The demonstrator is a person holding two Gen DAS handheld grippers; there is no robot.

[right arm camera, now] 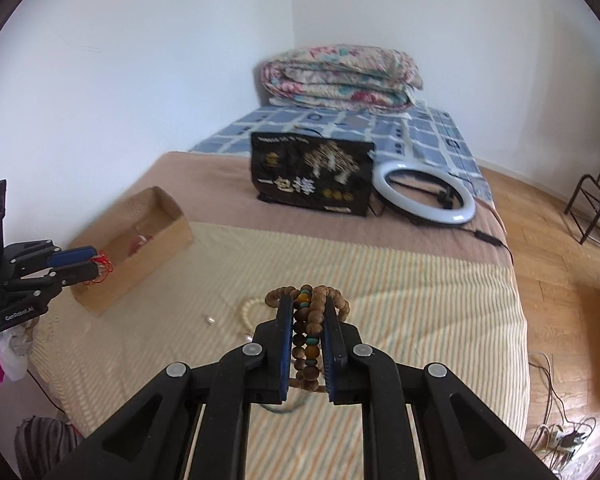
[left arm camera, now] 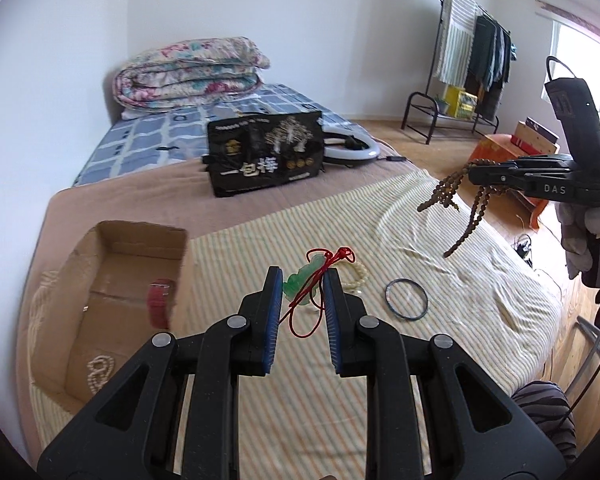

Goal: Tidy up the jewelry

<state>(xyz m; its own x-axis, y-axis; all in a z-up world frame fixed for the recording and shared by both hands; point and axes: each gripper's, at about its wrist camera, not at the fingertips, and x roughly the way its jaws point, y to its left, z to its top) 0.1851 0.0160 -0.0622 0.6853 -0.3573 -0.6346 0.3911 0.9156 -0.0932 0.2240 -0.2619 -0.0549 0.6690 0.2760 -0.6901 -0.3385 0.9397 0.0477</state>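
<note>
My left gripper (left arm camera: 301, 276) is shut on a green jade pendant (left arm camera: 294, 285), held above the striped cloth (left arm camera: 440, 280). The pendant's red cord (left arm camera: 300, 320) dangles in loops. In the right wrist view the left gripper (right arm camera: 96, 265) hangs in front of the cardboard box (right arm camera: 156, 236) with the red cord at its tips. My right gripper (right arm camera: 308, 302) is shut on a bundled strand of brown wooden beads (right arm camera: 308, 344). From the left wrist view this strand (left arm camera: 444, 190) hangs from the right gripper (left arm camera: 471, 176), well above the bed.
The open cardboard box (left arm camera: 100, 248) at the left holds a red item (left arm camera: 158, 306) and a pearl strand (left arm camera: 98, 372). A cream bead bracelet (left arm camera: 358, 274) and a dark bangle (left arm camera: 406, 300) lie on the cloth. Behind are a black bag (left arm camera: 266, 156), a ring light (right arm camera: 424, 196) and a folded quilt (left arm camera: 188, 72).
</note>
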